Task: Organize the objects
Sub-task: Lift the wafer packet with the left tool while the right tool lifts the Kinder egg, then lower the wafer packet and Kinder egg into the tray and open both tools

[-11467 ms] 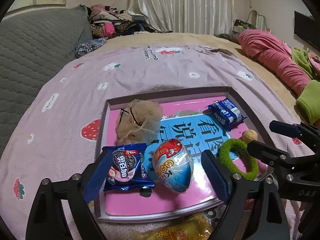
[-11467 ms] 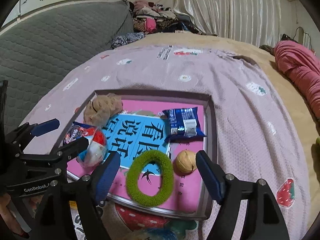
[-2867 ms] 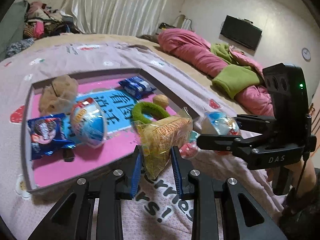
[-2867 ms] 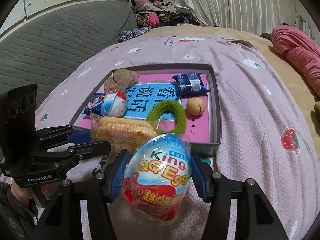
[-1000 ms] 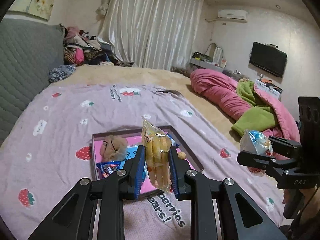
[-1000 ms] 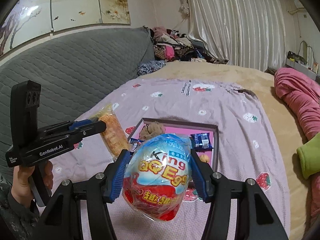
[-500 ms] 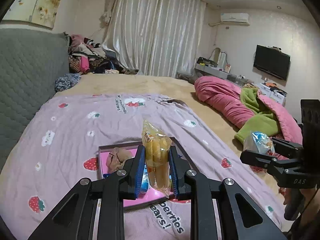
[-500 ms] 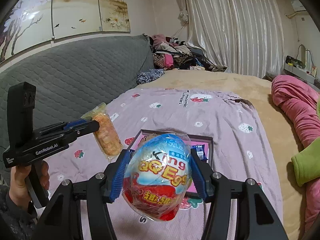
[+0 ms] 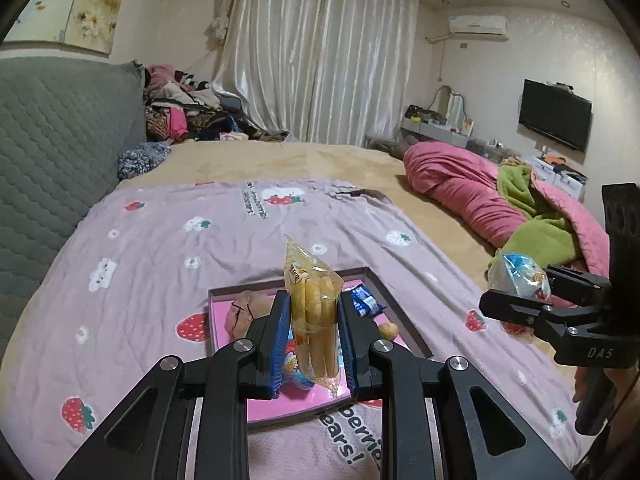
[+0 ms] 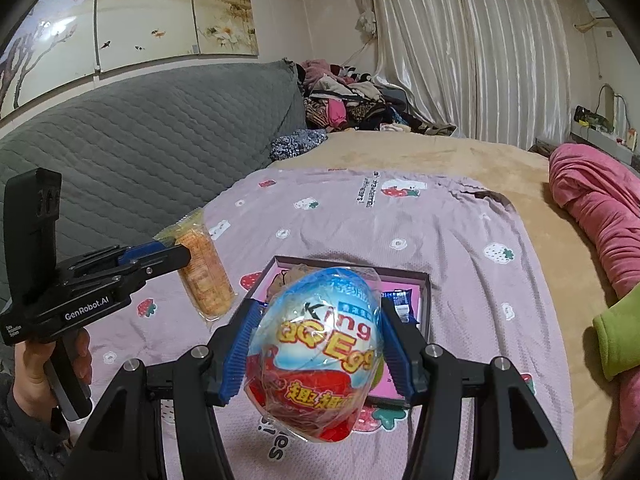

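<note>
Overhead, roughly: both grippers hang above a bed, each with a snack between its pads.
Surface: a lilac strawberry-print blanket [image 9: 168, 240] over a tan bedspread; a shallow tray [image 9: 376, 280] with a pink floor lies on it.
Room: grey quilted headboard [image 10: 140, 136], pale curtains [image 9: 320, 68], a wall-mounted TV [image 9: 554, 119], a pink duvet [image 9: 460, 184] with a green throw.
Left gripper [image 9: 314, 328]: held level above the tray, jaws narrowed onto a clear packet of yellow sticks [image 9: 314, 308] that stands upright between them.
Right gripper [image 10: 316, 344]: held up to the right, jaws spread wide and pressed on either side of a wrapped toy egg [image 10: 316, 352].
Tray contents: a tan bundle [image 9: 244, 314], a blue wrapper [image 9: 364, 300], a walnut-like nut [image 9: 388, 330].
Hidden: the packet and the egg cover most of the tray floor; another wrapped piece under the left jaws is unclear.
</note>
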`<control>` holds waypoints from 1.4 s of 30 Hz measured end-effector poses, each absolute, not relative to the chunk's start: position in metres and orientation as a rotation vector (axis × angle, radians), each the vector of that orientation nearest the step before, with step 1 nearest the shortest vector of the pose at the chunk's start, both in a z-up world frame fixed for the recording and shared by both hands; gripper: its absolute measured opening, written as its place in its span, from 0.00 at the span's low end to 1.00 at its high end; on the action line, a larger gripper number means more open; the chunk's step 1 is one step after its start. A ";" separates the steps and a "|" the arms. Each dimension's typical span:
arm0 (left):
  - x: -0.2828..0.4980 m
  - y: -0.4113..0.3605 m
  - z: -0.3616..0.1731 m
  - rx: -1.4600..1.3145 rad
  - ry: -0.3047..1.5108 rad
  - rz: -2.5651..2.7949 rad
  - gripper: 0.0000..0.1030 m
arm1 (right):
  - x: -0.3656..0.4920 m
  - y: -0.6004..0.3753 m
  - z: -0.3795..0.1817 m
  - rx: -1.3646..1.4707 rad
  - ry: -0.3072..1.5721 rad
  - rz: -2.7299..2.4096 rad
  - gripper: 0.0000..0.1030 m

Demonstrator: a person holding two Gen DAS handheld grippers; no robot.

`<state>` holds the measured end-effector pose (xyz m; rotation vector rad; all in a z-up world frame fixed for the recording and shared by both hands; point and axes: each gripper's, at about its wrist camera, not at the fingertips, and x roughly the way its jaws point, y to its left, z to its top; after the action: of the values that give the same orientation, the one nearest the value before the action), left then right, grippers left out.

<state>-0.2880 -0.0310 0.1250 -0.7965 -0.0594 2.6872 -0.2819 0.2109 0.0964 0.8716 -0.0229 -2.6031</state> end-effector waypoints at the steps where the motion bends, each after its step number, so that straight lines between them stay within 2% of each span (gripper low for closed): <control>1: -0.289 -0.030 0.123 -0.799 -0.060 2.689 0.23 | -0.283 0.211 0.095 0.873 -0.024 -2.603 0.57; 13: -0.311 -0.031 0.105 -0.822 -0.075 2.705 0.23 | -0.307 0.203 0.078 0.908 -0.015 -2.586 0.57; 29: -0.373 -0.038 0.033 -0.935 -0.124 2.685 0.23 | -0.373 0.192 -0.007 1.073 -0.025 -2.523 0.57; 42: -0.389 -0.045 0.001 -0.958 -0.051 2.751 0.23 | -0.398 0.183 -0.063 1.184 -0.002 -2.507 0.57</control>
<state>-0.3885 -0.0447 0.0014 -0.9581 -0.0510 2.7506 -0.3979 0.1829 -0.0627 1.1841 -0.0021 -2.5068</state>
